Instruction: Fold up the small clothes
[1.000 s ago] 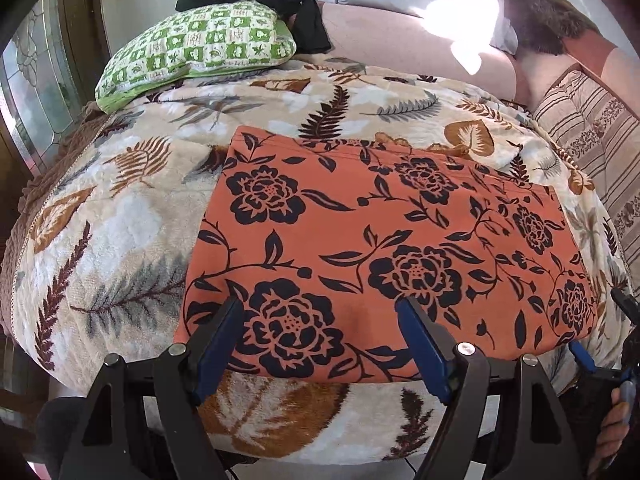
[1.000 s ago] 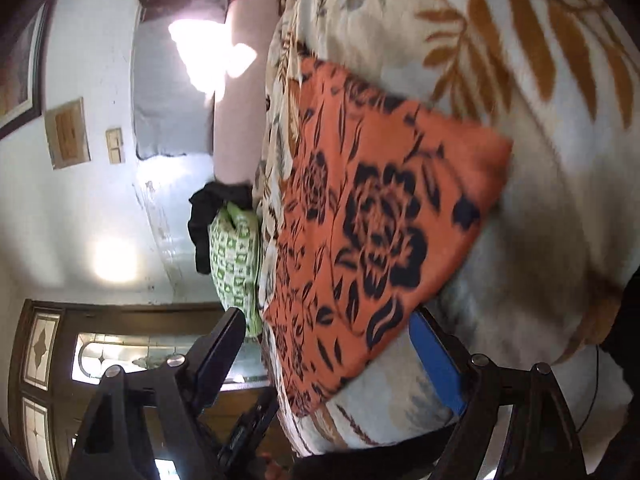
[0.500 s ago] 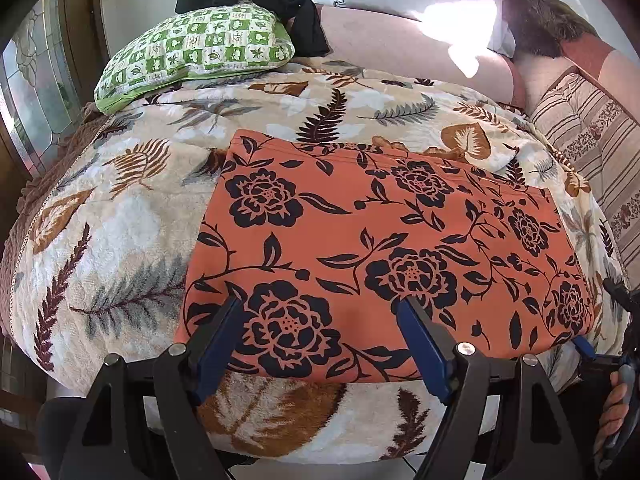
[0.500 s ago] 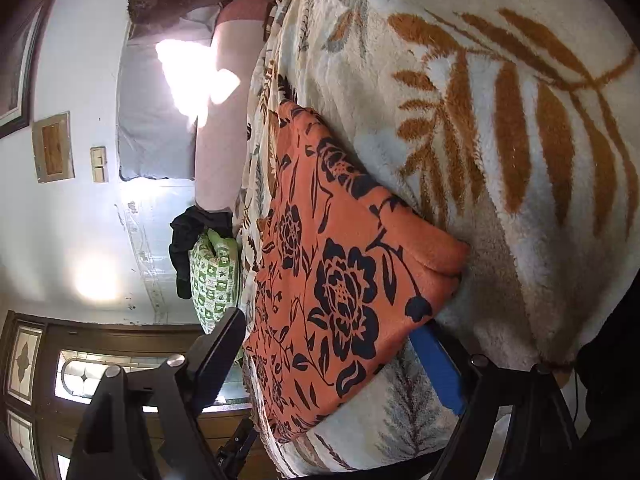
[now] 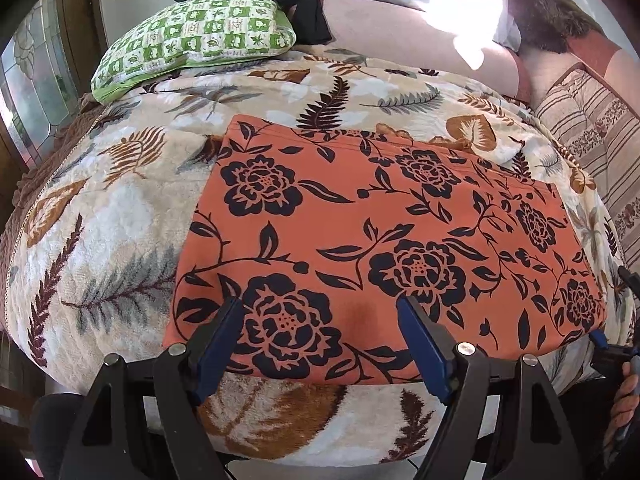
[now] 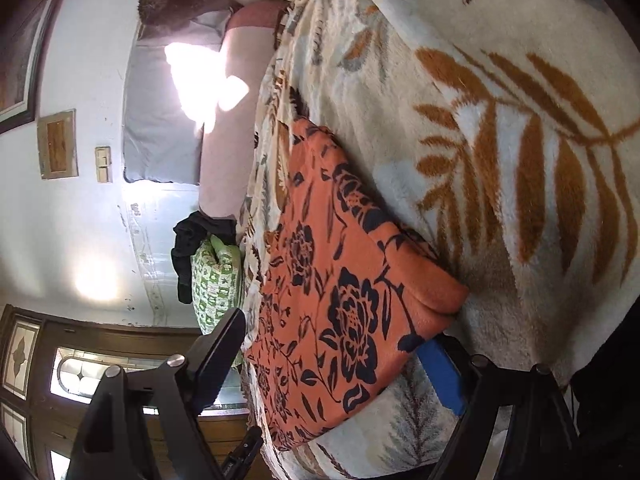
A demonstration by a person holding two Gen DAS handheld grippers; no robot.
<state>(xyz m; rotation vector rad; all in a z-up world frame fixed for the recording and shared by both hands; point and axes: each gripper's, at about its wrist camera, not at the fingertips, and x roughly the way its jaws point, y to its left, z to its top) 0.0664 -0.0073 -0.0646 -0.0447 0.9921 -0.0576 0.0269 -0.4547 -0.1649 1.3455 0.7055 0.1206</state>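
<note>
Both grippers, left and right, gape released at the orange garment's near edge on the blanket.

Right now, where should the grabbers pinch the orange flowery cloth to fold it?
Best guess: the near hem of the cloth, from the bed's front edge. It lies flat, that hem nearest both open grippers, left and right, the right one at its near right corner.
</note>
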